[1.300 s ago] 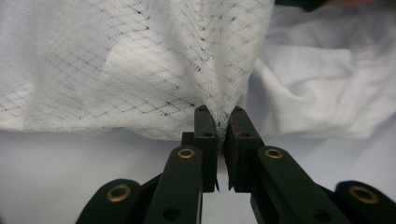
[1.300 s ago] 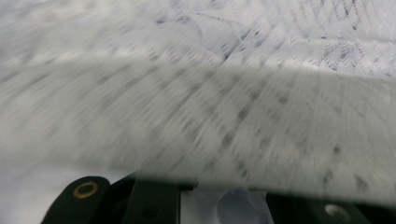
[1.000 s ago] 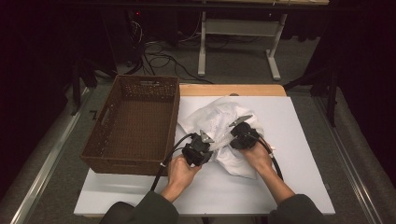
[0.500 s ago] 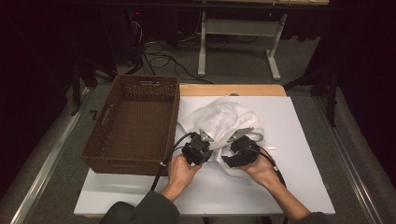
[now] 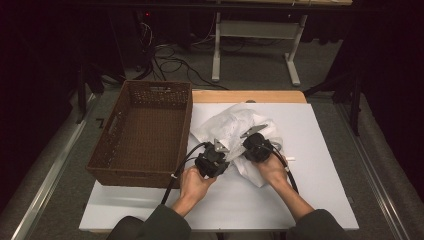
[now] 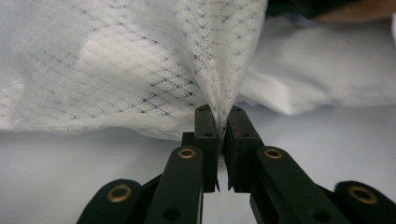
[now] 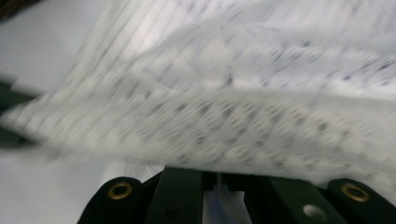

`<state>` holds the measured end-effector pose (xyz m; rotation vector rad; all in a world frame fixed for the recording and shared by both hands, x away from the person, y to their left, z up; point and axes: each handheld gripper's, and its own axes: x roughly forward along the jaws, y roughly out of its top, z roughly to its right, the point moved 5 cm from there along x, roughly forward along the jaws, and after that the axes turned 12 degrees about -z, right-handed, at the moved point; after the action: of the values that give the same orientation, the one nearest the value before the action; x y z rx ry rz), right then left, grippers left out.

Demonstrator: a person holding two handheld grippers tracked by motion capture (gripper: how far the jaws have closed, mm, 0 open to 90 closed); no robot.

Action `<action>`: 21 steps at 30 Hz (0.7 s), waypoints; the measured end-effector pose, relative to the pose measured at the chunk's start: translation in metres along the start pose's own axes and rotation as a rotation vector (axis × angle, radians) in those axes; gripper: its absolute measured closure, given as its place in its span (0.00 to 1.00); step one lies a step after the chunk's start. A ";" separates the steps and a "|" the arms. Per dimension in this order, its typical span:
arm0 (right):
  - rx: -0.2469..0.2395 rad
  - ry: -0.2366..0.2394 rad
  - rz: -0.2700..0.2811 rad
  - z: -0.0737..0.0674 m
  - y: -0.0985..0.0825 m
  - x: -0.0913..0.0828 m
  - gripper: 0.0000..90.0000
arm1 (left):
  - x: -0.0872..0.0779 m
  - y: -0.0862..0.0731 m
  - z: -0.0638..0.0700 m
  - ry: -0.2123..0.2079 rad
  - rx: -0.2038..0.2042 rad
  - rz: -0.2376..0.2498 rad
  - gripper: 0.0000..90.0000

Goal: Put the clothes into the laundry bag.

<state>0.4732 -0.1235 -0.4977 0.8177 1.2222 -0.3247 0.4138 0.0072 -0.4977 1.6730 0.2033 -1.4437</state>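
Mesh bag (image 5: pixel 235 127), white and crumpled, lies mid-desk (image 5: pixel 320 200) beside a brown basket (image 5: pixel 142 132) at the left edge. Left claw (image 6: pixel 219 122) is clamped on its fabric; right claw's (image 5: pixel 250 140) jaws are hidden, cannot tell.

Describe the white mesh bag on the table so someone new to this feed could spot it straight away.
Start at the white tabletop; the brown woven basket sits on its left side. Just right of the basket lies the crumpled white mesh bag, with the left gripper and right gripper at its near edge. It is the only soft, see-through netted thing there.
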 end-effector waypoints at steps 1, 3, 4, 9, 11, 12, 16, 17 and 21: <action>0.013 -0.010 0.013 0.003 0.003 0.001 0.97 | -0.001 0.000 0.001 -0.002 0.007 -0.001 0.94; 0.040 -0.041 0.034 0.008 0.009 0.007 0.97 | -0.002 0.000 0.003 -0.005 0.007 0.001 0.94; 0.054 -0.062 0.044 0.010 0.012 0.011 0.97 | -0.002 0.001 0.003 -0.004 0.008 0.000 0.94; 0.106 -0.080 0.067 0.014 0.020 0.026 0.92 | 0.002 -0.001 -0.002 0.006 -0.009 -0.024 0.94; 0.093 -0.070 0.058 0.011 0.019 0.023 0.83 | 0.003 -0.001 -0.003 0.011 -0.016 -0.030 0.94; 0.078 -0.056 0.046 0.008 0.016 0.019 0.77 | 0.004 -0.001 -0.004 0.013 -0.018 -0.031 0.94; 0.028 -0.054 0.017 0.002 0.004 -0.002 0.62 | 0.006 -0.001 -0.005 0.027 -0.018 -0.036 0.94; 0.029 -0.045 0.021 0.001 0.000 -0.008 0.60 | 0.007 -0.001 -0.005 0.029 -0.019 -0.035 0.93; 0.006 -0.019 0.030 -0.003 -0.017 -0.028 0.51 | 0.007 -0.001 -0.005 0.028 -0.023 -0.035 0.93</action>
<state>0.4504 -0.1386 -0.4787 0.8353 1.1910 -0.3115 0.4187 0.0090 -0.5047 1.6795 0.2648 -1.4388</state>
